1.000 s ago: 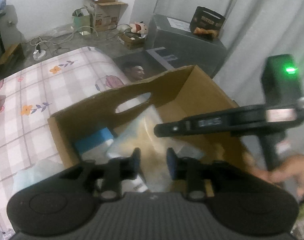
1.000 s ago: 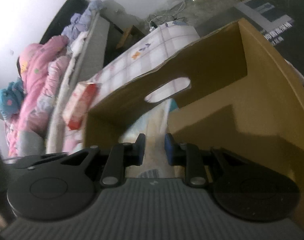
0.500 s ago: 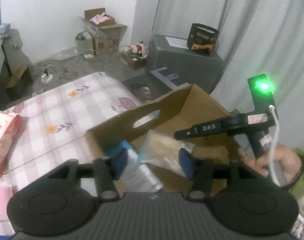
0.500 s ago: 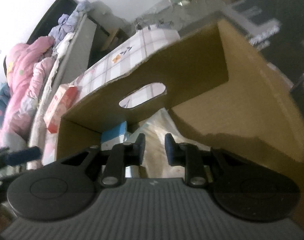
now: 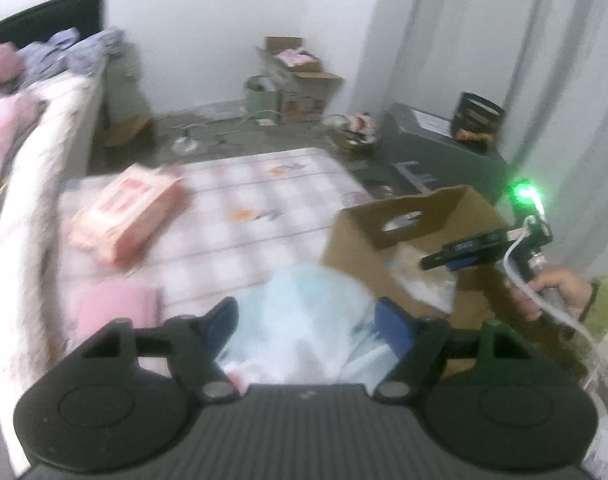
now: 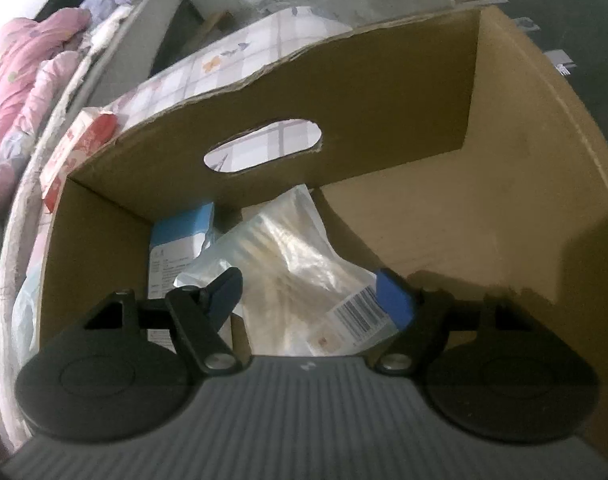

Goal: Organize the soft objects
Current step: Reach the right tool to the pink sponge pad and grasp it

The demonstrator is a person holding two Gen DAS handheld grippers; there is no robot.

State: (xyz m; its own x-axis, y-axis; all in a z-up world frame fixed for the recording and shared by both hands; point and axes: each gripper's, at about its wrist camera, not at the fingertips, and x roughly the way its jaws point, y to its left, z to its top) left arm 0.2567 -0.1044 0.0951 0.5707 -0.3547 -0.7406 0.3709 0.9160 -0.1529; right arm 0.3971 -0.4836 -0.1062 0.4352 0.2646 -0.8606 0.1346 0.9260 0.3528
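A: Where are the soft things found, taking the cardboard box (image 6: pixel 503 208) as the mark?

B: Inside the box a clear crinkled packet (image 6: pixel 304 264) is seen lying on the floor of it, with a blue-and-white pack (image 6: pixel 180 240) stood at its left against the box wall. Outside, just left of the box, a pale blue plastic-wrapped bundle (image 5: pixel 304 312) is seen on the checked bedsheet (image 5: pixel 264 208). Farther left of the box a red-and-white pack (image 5: pixel 128 212) is laid on the same sheet, and a pink item (image 5: pixel 112 308) is seen nearer; blur hides what it is.

A: And the grippers?

B: The right gripper (image 6: pixel 309 292) is held over the box interior. Its jaws have just been opening and are spread wide; the clear packet is seen between them, not pressed. The left gripper (image 5: pixel 307 318) is held left of the box, jaws likewise just opened wide, with the blue bundle seen between them; contact cannot be told through the blur.
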